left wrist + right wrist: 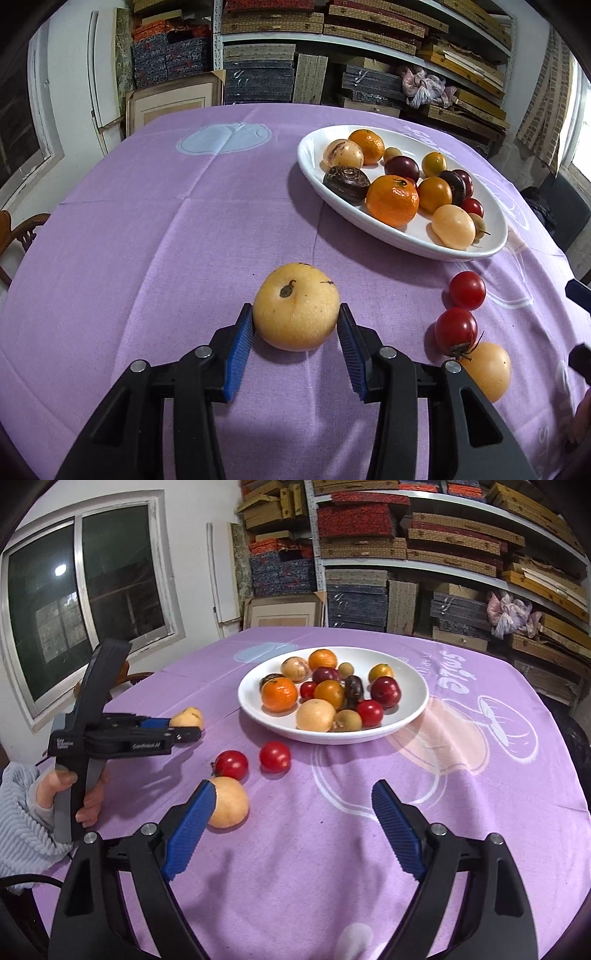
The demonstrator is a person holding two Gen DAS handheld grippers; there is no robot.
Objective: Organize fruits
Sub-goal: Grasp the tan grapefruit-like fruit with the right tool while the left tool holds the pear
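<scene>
I had the left claw clenched on a pale yellow round fruit, its blue pads pressed against both flanks while the fruit sat low over the purple cloth of the counter; whether it had cleared the cloth I could not tell. The right claw stood released with nothing between its fingers, its left pad just beside a second pale round fruit lying on the cloth. I judged the step in hand to be the pickup of the first loose fruit. The next move called for a lift and a carry across to the white plate, with a release into a bare patch of it so that the heaped fruit was not knocked. The right claw needed to shift left and straddle its fruit before closing. Count off the plate: two pale round fruits and two red tomatoes, the tomatoes near each other between the second fruit and the plate. Count on the plate: about fourteen pieces, among them two tangerines; overlap kept the total uncertain.
</scene>
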